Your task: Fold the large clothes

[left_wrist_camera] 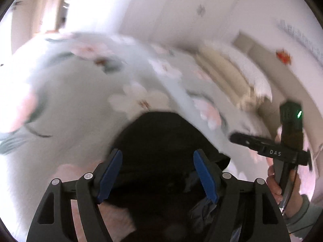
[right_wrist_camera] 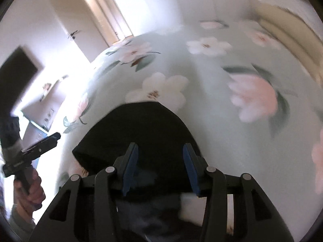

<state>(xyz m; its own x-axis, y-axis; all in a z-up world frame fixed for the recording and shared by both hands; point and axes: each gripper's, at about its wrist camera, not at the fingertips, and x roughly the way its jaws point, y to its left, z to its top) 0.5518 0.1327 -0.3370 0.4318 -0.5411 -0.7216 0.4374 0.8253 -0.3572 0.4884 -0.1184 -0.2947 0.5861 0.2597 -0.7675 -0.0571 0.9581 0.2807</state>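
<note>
Two tools over bed. Left tool (left_wrist_camera: 157, 173) and right tool (right_wrist_camera: 160, 167) both gaping wide, gripping nothing. Black garment (right_wrist_camera: 139, 133) lies folded on floral bedspread (right_wrist_camera: 201, 76), near edge, under both tools.

bare bedspread (right_wrist_camera: 212, 76) beyond black garment (right_wrist_camera: 145, 129)

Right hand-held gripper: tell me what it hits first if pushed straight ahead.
Probably the black garment lying on the floral bedspread; it fills the line between the open right hand-held gripper jaws. Depth is unclear.
</note>
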